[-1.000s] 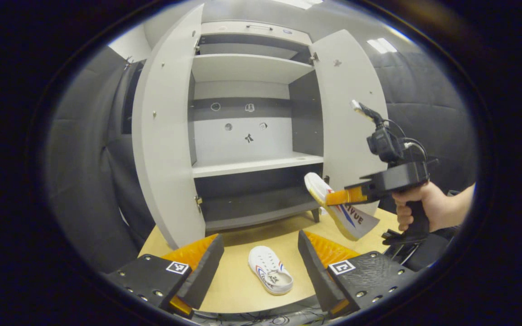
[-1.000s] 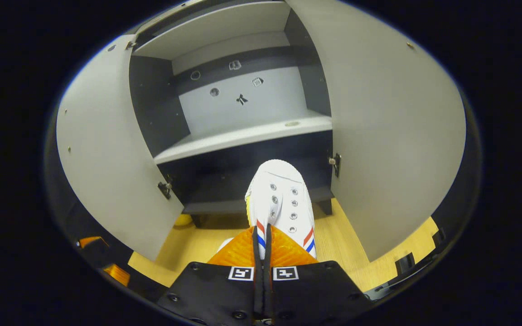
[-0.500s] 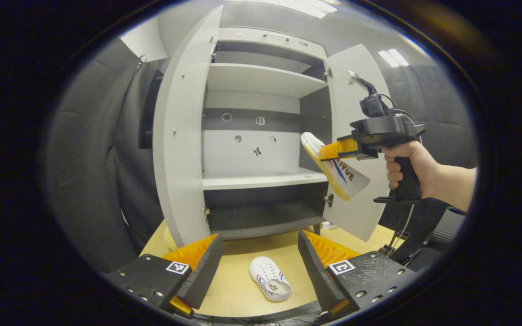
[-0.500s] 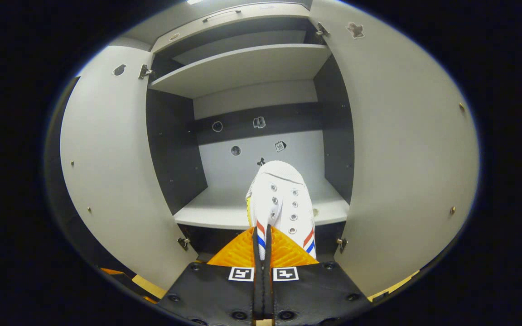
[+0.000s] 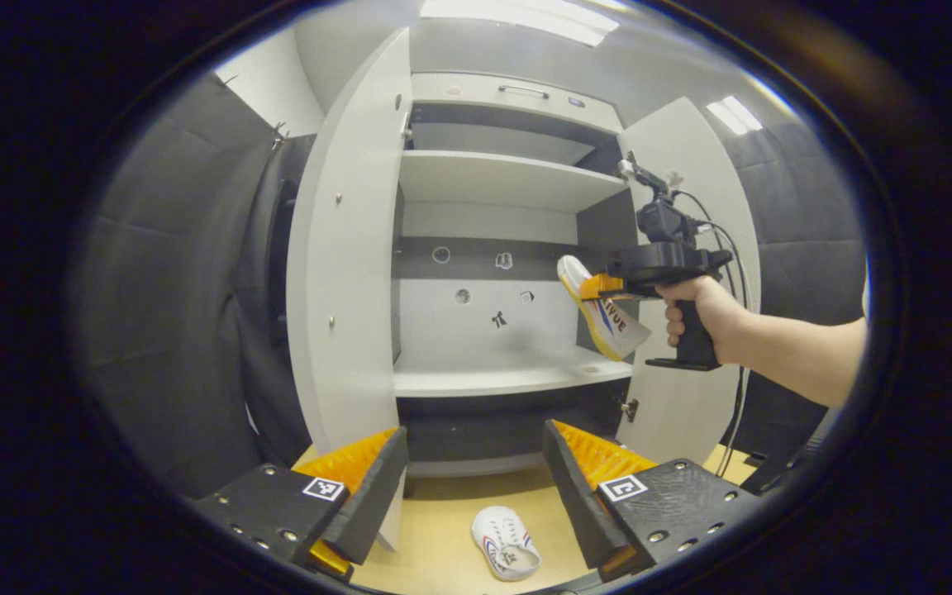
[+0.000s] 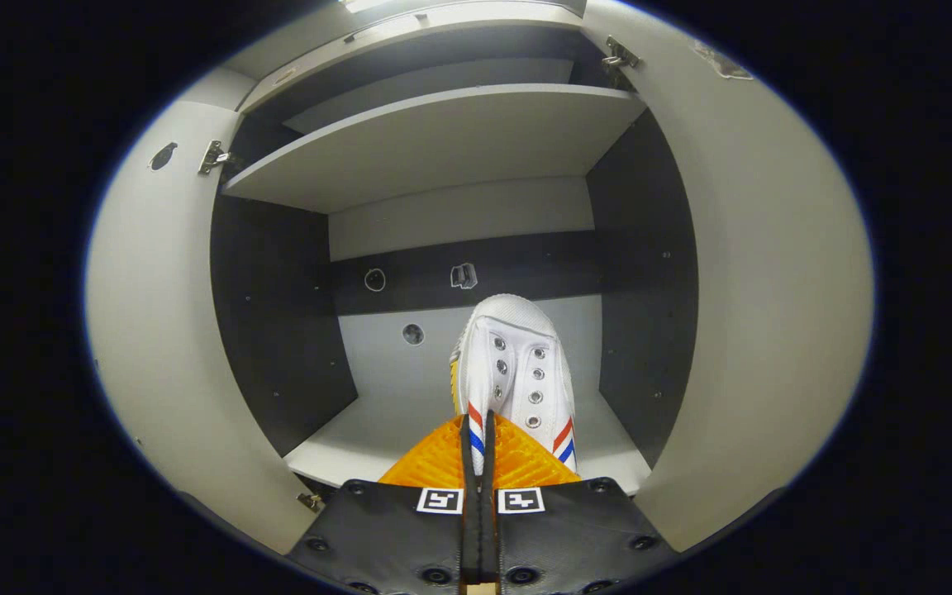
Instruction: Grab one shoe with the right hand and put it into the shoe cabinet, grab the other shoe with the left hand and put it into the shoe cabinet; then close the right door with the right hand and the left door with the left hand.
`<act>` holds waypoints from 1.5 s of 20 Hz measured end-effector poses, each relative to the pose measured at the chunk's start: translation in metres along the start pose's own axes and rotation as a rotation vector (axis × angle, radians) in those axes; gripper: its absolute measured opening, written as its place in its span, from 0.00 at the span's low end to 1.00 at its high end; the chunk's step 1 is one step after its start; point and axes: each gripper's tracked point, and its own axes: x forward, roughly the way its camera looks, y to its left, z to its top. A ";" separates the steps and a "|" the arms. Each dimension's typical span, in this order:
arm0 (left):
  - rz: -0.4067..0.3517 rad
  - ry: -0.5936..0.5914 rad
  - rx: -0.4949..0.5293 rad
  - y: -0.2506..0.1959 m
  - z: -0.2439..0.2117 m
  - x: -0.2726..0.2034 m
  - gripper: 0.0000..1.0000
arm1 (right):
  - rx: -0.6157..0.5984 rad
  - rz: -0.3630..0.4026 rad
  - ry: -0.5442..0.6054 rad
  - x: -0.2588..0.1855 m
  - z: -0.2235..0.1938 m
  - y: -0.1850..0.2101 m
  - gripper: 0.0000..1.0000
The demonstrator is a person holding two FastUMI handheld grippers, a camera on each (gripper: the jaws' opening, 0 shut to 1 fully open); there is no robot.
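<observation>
My right gripper [image 6: 477, 430] is shut on a white shoe [image 6: 513, 368] with red and blue stripes, toe pointing into the open shoe cabinet [image 6: 443, 140] above its middle shelf [image 6: 377, 421]. In the left gripper view that same right gripper [image 5: 600, 287], held by a hand [image 5: 695, 310], carries the shoe [image 5: 604, 314] in front of the cabinet's right side, sole tilted down. The other white shoe [image 5: 506, 541] lies on the wooden table [image 5: 435, 537] below, between my left gripper's [image 5: 474, 475] open fingers but farther off. Both cabinet doors, left [image 5: 352, 264] and right [image 5: 695, 240], stand open.
The cabinet has an upper shelf [image 5: 501, 178], a middle shelf [image 5: 509, 376] and a dark bottom bay [image 5: 501, 430]. Small stickers dot its back wall [image 5: 484, 306]. Black padded booth walls [image 5: 170, 289] flank the cabinet. A cable [image 5: 732, 413] hangs from the right gripper.
The right gripper has lifted the shoe from table height to the middle shelf level and pushed it forward toward the cabinet opening. The left gripper's view tilted upward; the table shoe stays put.
</observation>
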 end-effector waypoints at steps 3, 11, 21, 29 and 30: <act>0.025 -0.018 -0.022 -0.006 0.012 0.009 0.95 | 0.005 0.025 0.005 0.035 0.004 -0.001 0.05; 0.197 0.011 -0.031 0.005 0.013 0.017 0.92 | 0.024 0.058 0.089 0.112 -0.021 -0.009 0.01; 0.296 0.061 0.010 -0.001 0.007 0.021 0.92 | 0.110 0.062 0.210 0.141 -0.062 -0.010 0.02; 0.360 0.138 0.030 -0.011 -0.016 -0.001 0.92 | 0.154 0.103 0.242 0.156 -0.074 0.000 0.17; 0.366 0.154 0.021 -0.012 -0.022 -0.004 0.92 | 0.153 0.111 0.225 0.154 -0.068 0.002 0.18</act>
